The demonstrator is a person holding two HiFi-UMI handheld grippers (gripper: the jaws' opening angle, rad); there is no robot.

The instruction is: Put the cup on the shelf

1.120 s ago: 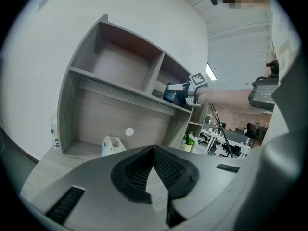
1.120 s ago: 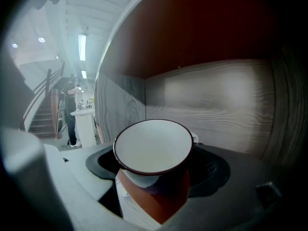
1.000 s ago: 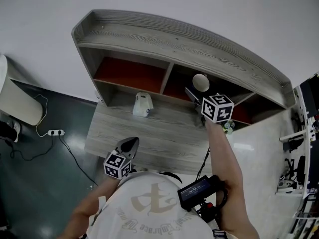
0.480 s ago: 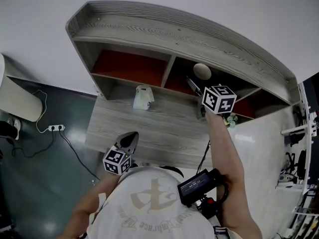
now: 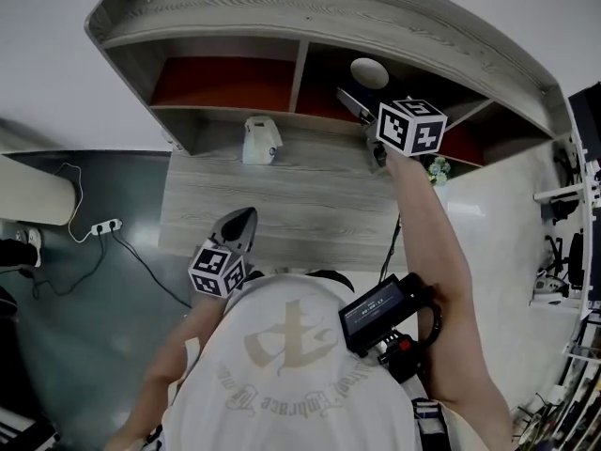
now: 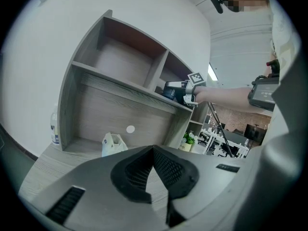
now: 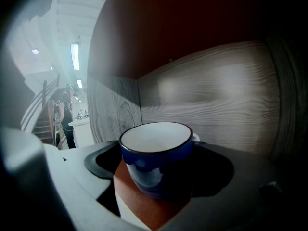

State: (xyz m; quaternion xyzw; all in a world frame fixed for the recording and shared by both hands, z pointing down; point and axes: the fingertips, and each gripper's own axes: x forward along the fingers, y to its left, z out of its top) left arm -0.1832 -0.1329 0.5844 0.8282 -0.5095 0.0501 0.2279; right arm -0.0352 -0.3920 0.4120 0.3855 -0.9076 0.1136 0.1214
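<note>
right gripper (image 7: 159, 160) jaws just opening, cup (image 7: 155, 173) between

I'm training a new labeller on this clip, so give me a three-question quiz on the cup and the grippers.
1. True or false: the cup stands in the shelf's left compartment.
2. The left gripper is: A) shut and empty; B) holding the cup; C) open round the cup.
3. Fill in: the cup's inside is ___.
Key: 1 false: the right one, between the right gripper's jaws, which have just been opening. 2 A. 3 white.
</note>
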